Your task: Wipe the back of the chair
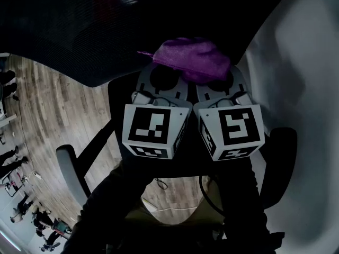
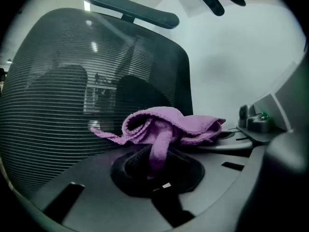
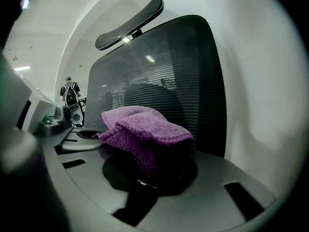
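The chair back (image 1: 79, 36), a dark ribbed mesh panel, is filling the far side of the scene and curving away to the left; in the left gripper view its padded headrest (image 2: 130, 6) is sitting above the top edge. A purple cloth (image 1: 193, 60) is bunching just in front of the mesh, near the panel's right edge; whether it is pressing on the mesh cannot be told.

The left gripper (image 1: 164, 78) and the right gripper (image 1: 214, 83) are sitting side by side, nearly touching; both are sharing the cloth. In each gripper view the jaws are pinching together on a fold of it, with the rest heaping loosely over the tips.

The wiping looks to be at an early or middle stage, as a judgement only; the mesh is showing no streaks or clean patches, so what is done cannot be read, and the wide stretch to the left likely remains.

A pale wall (image 1: 296, 62) is standing close on the right, leaving little room there; to the left the wood floor (image 1: 47, 105) is lying open beyond the armrest (image 1: 71, 168).
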A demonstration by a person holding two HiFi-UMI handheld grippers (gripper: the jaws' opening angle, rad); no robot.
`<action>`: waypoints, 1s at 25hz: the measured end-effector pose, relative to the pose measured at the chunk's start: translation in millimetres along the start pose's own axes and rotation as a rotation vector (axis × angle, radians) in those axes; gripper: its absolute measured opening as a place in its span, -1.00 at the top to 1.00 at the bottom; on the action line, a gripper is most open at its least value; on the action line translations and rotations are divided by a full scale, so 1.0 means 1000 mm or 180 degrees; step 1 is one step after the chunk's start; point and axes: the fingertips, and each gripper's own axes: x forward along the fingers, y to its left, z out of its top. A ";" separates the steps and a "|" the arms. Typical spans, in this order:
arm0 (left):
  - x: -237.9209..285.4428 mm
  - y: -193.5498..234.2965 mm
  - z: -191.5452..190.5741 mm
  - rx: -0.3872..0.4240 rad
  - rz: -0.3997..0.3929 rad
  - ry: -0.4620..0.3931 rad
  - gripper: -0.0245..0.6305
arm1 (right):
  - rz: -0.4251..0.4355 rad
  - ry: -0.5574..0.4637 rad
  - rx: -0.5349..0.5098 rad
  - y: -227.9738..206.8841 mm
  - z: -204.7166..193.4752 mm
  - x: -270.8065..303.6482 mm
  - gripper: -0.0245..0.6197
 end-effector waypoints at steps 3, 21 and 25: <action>0.011 -0.018 0.004 0.0038 -0.0111 0.0013 0.80 | -0.0097 -0.0005 0.0031 -0.019 0.001 -0.009 0.78; 0.060 -0.096 0.021 0.0285 -0.0784 0.0069 0.80 | -0.0666 -0.0171 0.0234 -0.103 0.011 -0.045 0.78; 0.060 -0.095 0.020 0.0292 -0.0822 -0.0003 0.79 | -0.0695 -0.0205 0.0154 -0.103 0.011 -0.043 0.78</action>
